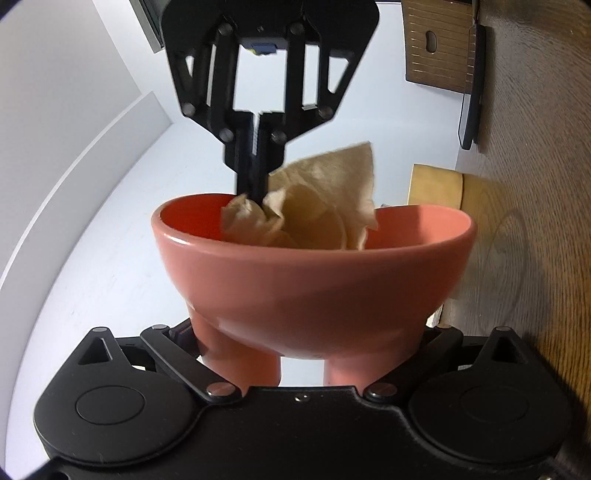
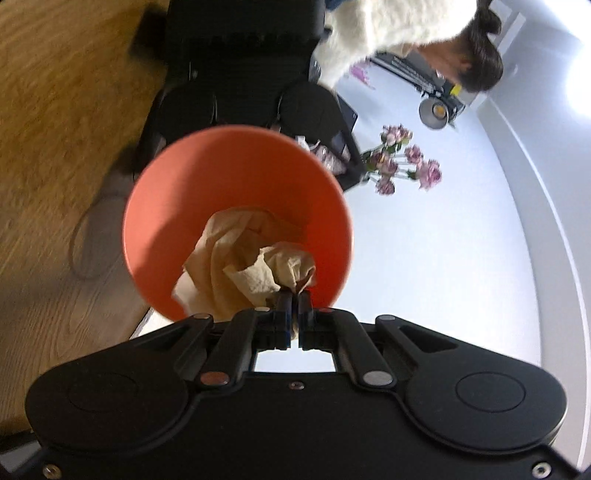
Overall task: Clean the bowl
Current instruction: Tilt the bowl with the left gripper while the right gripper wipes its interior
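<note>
While bowl (image 1: pixel 314 280) is held | wood table (image 1: pixel 535 258) | white wall (image 1: pixel 55 74)

The bowl (image 1: pixel 314 280) hides the left fingers' tips and the tissue's (image 1: pixel 325 206) lower part. The flowers (image 2: pixel 402 162) are blurred, and the top edge cuts off the person's sweater (image 2: pixel 388 26).

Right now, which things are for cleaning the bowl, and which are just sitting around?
For the job:
- bowl, held by the left gripper
- paper towel, pinched in the right gripper, inside the bowl

Just sitting around:
- pink flowers
- wooden board on the wall
- lamp
</note>
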Available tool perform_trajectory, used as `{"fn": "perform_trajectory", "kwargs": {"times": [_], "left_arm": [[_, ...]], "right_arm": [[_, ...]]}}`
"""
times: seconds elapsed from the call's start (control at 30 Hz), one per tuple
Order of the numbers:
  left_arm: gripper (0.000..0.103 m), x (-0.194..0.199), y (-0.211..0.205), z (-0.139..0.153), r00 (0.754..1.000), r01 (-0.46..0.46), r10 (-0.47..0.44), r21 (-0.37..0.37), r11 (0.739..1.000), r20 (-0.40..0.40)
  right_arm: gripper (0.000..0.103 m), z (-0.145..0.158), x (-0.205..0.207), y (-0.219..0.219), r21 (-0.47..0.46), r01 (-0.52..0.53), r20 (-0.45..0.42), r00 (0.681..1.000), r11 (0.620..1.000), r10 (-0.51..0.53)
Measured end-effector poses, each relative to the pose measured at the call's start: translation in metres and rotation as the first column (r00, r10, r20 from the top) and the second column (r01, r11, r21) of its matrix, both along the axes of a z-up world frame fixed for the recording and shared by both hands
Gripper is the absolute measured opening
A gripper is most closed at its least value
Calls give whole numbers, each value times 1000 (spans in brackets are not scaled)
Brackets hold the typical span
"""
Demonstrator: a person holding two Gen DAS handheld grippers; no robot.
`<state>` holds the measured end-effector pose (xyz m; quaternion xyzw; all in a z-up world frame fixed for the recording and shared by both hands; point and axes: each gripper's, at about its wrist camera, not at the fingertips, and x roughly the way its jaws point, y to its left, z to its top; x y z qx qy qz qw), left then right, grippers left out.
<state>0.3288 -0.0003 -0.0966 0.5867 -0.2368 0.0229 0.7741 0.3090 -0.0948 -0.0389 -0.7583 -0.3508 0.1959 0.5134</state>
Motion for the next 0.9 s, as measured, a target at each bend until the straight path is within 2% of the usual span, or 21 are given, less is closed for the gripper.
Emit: {"fn": "perform_trajectory", "kwargs": {"times": [0.3,0.47,0.6,0.77,0.9], "left_arm": [[97,2,-4,-1,1000,-20,20,0,1000,-1],[97,4,-6,-1,1000,-27,27,-1,1000,-1],[97,5,-8,-2,999,-34,34,-1,999,-1],[97,3,-9,-2,999,-41,41,-1,999,-1],[97,2,-9,-2,999,-46,46,-1,999,-1]], "right_arm": [[1,-3,3,5,1,-7,-1,1000,1000,7],[1,-7,-20,-10,-42,-49,24,998,998,50],[1,3,-28,-19,-6,-60,39,997,998,61],[1,17,-6,-16,59,8,44,999,998,-10],[1,5,11,-20,43,69,-1,998,997,-69]]}}
